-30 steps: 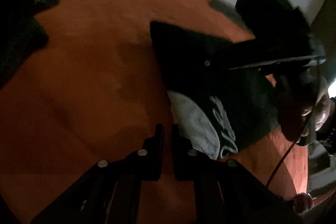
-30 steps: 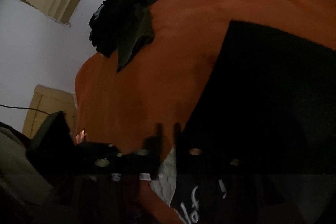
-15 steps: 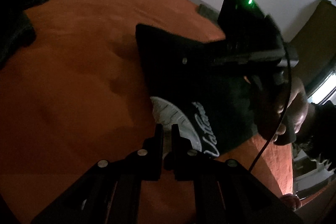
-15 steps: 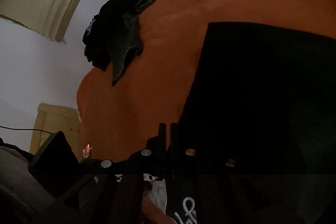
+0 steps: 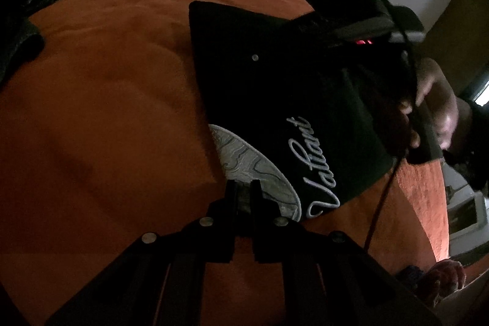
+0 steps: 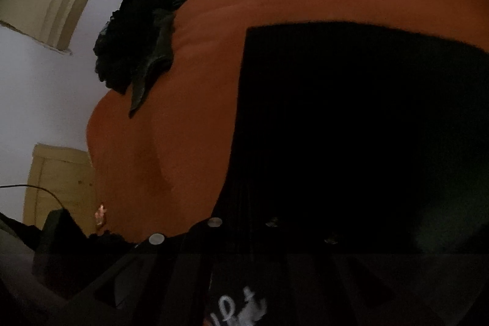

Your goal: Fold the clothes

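A black T-shirt (image 5: 275, 87) with white script and a round grey graphic lies partly folded on the orange bed cover (image 5: 107, 112). My left gripper (image 5: 243, 188) is shut on its near edge, at the grey graphic. In the right wrist view the same shirt (image 6: 351, 127) fills the lower right. My right gripper (image 6: 244, 194) is almost lost against the dark cloth. Its jaws are closing with the shirt's left edge between them. In the left wrist view a hand (image 5: 434, 112) holds that gripper's handle over the shirt's far side.
A heap of dark clothes (image 6: 143, 35) lies at the far end of the bed, also at the left rim (image 5: 18, 29). White wall (image 6: 36, 100) and a wooden door (image 6: 58, 179) stand beyond the bed. A cable (image 5: 379, 203) hangs from the right handle.
Both grippers have sunk toward the bed with the shirt. The shirt now lies flatter, with more of its script showing. In the right view it has come to cover the fingers.
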`<state>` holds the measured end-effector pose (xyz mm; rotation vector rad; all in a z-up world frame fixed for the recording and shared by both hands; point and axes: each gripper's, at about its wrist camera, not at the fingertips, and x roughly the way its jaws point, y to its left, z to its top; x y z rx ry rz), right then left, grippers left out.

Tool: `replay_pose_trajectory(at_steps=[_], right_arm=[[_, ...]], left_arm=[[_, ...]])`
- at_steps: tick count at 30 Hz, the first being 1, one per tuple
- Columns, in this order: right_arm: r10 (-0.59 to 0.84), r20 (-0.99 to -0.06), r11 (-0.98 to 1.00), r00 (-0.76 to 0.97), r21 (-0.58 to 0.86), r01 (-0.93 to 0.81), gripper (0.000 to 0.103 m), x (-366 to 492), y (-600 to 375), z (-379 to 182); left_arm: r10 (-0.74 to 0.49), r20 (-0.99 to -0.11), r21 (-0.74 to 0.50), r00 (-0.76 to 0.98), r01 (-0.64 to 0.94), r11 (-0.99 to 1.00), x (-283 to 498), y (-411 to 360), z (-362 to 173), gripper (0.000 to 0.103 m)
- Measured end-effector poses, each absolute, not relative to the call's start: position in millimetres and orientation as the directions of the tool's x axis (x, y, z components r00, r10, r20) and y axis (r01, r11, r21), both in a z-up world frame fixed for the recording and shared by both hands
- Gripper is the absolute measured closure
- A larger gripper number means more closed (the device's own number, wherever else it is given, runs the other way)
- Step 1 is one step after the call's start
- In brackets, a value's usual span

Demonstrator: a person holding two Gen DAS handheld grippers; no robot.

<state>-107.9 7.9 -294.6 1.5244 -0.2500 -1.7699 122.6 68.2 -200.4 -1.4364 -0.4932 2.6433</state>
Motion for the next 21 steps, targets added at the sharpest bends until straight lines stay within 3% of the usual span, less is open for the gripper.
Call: replay_pose_trajectory(at_steps=[8,14,21], right_arm=[[-0.628,-0.778,-0.716,-0.03,0.562,0.416,0.103,-139,-4,-297],[-0.585,-0.803,-0.723,-0.111,0.456,0.518,0.103,-129,-13,-281],[-0.668,-0.734,-0.687,-0.12,0.546,0.48,0.102,-127,-4,-258]], left_arm=[[0.231,-0.803,-0.324,-0.55,0.077,-0.943,133,59,-200,0.094],[0.23,-0.805,-0.322,-0.547,0.078,-0.944,142,56,-200,0.094],[0.242,-0.801,-0.337,-0.547,0.078,-0.938,154,46,-200,0.094]])
